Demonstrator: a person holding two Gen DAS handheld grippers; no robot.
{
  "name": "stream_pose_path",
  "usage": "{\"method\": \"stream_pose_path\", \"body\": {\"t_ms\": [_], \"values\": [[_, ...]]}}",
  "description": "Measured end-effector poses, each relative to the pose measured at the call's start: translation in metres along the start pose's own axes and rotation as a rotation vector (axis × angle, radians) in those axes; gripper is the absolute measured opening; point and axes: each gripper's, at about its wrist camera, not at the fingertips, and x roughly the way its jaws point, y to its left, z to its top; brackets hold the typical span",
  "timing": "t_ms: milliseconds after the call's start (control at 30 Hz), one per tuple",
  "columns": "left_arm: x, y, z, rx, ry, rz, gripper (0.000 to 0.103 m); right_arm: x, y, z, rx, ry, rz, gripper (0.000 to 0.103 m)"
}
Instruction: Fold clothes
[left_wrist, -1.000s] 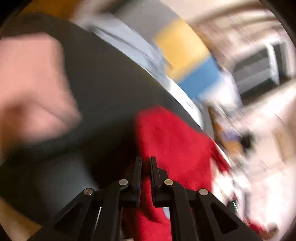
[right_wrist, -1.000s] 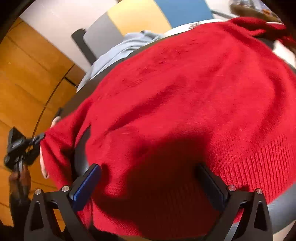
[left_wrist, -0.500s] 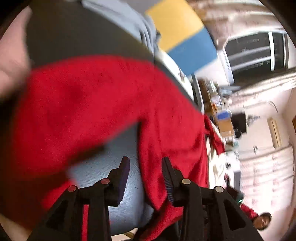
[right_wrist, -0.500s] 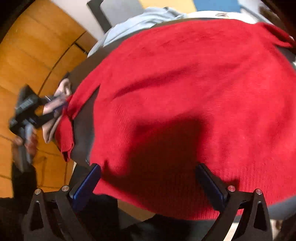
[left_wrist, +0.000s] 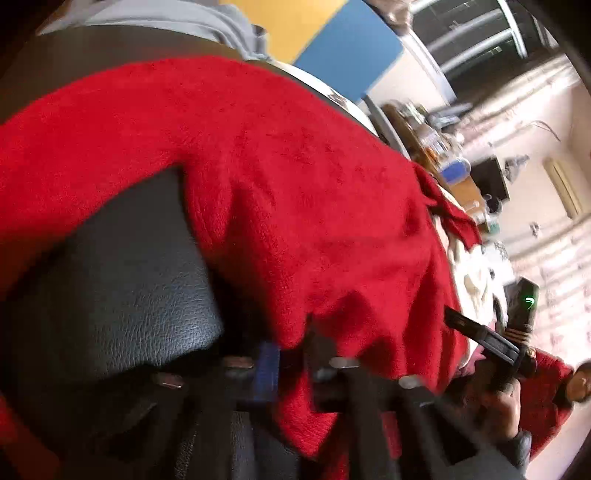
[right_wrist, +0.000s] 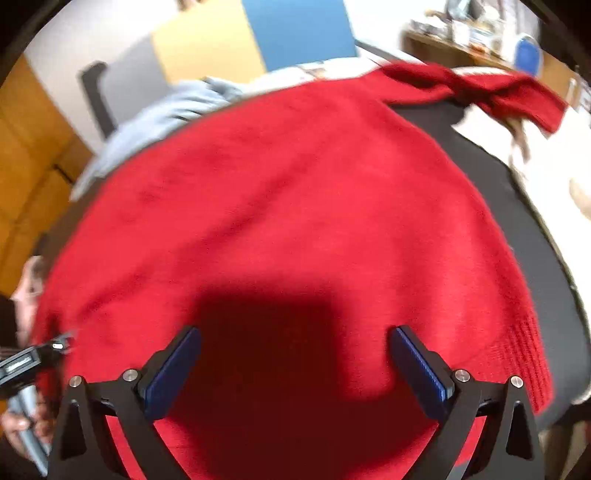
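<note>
An office or lab room — cluttered desk (left_wrist: 436, 136), colour wall panels (right_wrist: 295, 33), dark window (left_wrist: 476, 37).

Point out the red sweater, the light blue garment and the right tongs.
red sweater (right_wrist: 295, 192): right wrist view, middle of its body.
light blue garment (right_wrist: 166, 110): right wrist view, its crumpled middle.
right tongs (right_wrist: 295, 365): right wrist view, midway between fingertips.

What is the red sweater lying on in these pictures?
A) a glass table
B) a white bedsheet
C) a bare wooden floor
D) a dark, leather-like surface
D: the red sweater is spread over a dark surface with a grained, leather-like texture, clearest in the left wrist view.
</note>
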Motion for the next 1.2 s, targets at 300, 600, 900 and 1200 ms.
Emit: {"method": "stream_pose_path", "body": {"t_ms": [300,600,900,1200], "values": [[-0.121,0.023,0.033,-0.073,-0.096,-0.138,0.008,-0.002,0.023,-0.024,-0.119,0.082,0.192,0.103],[-0.151,0.057,0.040,-0.047,-0.108,0.121,0.038,-0.003,0.051,-0.027,-0.288,0.246,0.267,0.103],[-0.082,0.035,0.144,0.188,-0.114,0.264,0.047,0.000,0.033,0.106,-0.271,0.030,0.199,0.103],[-0.029,0.040,0.240,0.400,0.023,0.331,0.054,0.072,0.068,0.240,-0.677,0.178,0.022,0.103]]}}
